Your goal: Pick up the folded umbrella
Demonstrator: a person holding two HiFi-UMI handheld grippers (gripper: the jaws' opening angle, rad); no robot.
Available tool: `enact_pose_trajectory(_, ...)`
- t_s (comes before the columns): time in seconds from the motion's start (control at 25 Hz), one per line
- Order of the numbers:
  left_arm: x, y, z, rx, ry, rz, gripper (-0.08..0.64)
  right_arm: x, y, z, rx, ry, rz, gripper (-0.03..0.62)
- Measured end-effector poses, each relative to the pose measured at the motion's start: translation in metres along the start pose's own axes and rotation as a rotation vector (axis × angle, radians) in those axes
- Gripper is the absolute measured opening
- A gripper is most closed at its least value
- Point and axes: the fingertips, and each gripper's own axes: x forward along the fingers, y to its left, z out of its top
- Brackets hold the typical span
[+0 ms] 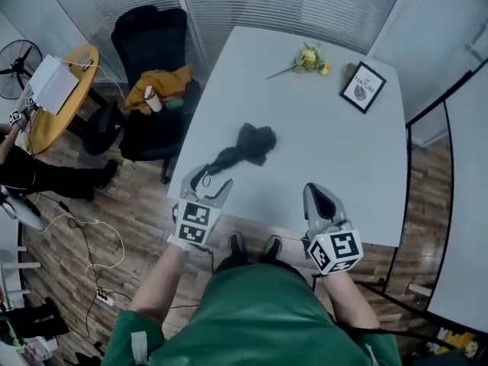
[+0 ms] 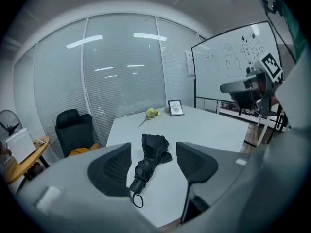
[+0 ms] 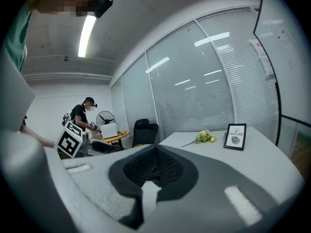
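The folded black umbrella (image 1: 245, 147) lies on the white table (image 1: 328, 143), its handle and wrist loop pointing toward the near left edge. My left gripper (image 1: 207, 185) hovers at that edge just short of the handle, jaws open and empty. In the left gripper view the umbrella (image 2: 151, 160) lies straight ahead in the gap of the left gripper (image 2: 154, 149), untouched. My right gripper (image 1: 320, 197) rests over the table's near edge, well right of the umbrella. The right gripper (image 3: 155, 164) has its jaws pressed together with nothing in them.
Yellow flowers (image 1: 309, 59) and a framed picture (image 1: 363, 87) lie at the table's far end. A black chair (image 1: 152, 36) with a yellow cloth stands left of the table, beside a round yellow table (image 1: 65, 90). A person (image 3: 85, 113) stands there. A whiteboard (image 2: 233, 57) is on the right.
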Motion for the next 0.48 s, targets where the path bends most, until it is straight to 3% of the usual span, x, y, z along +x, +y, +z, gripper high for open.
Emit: enact_pose_trajectory(0.48,0.122,0.006,-0.058,0.223,0.258,-0.136,0.290,0.000,-0.014,-0.014,0.018,0.035,-0.122,0.003)
